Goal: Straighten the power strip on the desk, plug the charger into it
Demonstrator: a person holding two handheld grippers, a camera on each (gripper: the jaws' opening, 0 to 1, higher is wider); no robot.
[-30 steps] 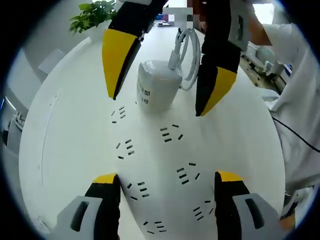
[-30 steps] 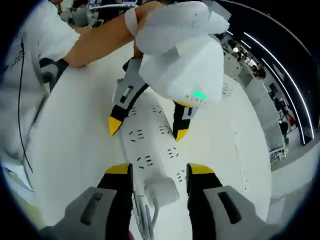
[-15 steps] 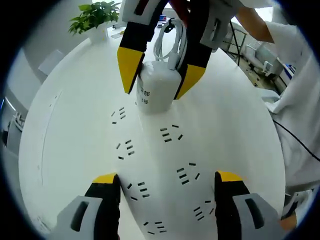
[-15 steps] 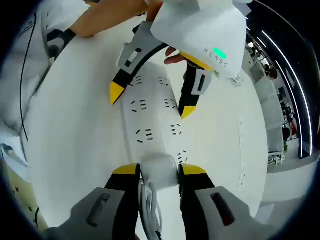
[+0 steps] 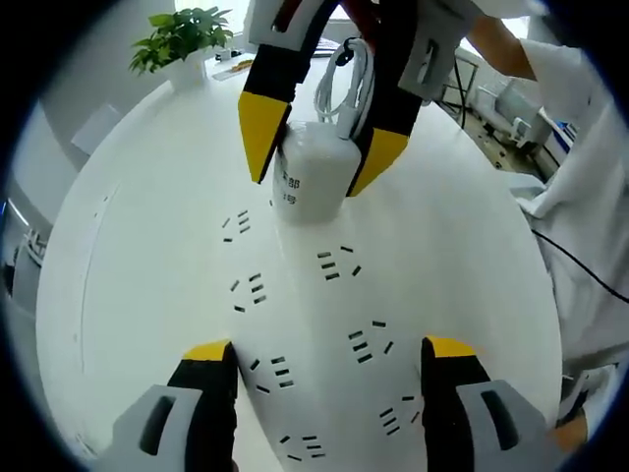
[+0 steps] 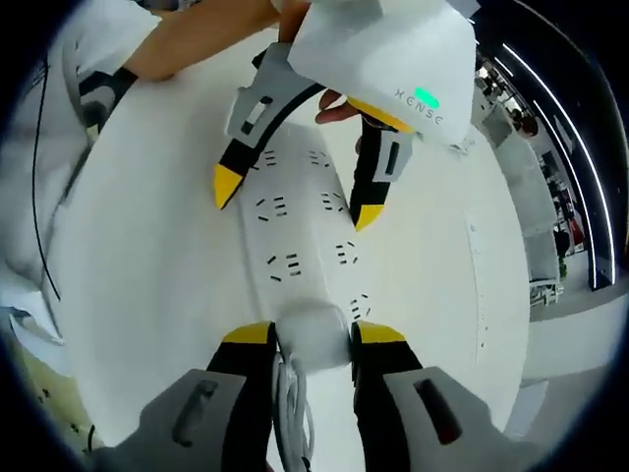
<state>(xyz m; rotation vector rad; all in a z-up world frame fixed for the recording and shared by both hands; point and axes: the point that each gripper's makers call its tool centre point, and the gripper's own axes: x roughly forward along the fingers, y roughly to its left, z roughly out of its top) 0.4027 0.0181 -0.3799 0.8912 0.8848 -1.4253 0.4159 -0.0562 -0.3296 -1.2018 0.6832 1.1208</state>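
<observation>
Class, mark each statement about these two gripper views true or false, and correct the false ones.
1. The right tongs are closed on the white charger. True.
2. The left tongs grip the charger. False: they are open over the power strip, holding nothing.
3. A potted plant stands at the desk's far edge. True.
4. The charger's cable is black. False: it is white.
5. The power strip's sockets lie in two rows. True.
</observation>
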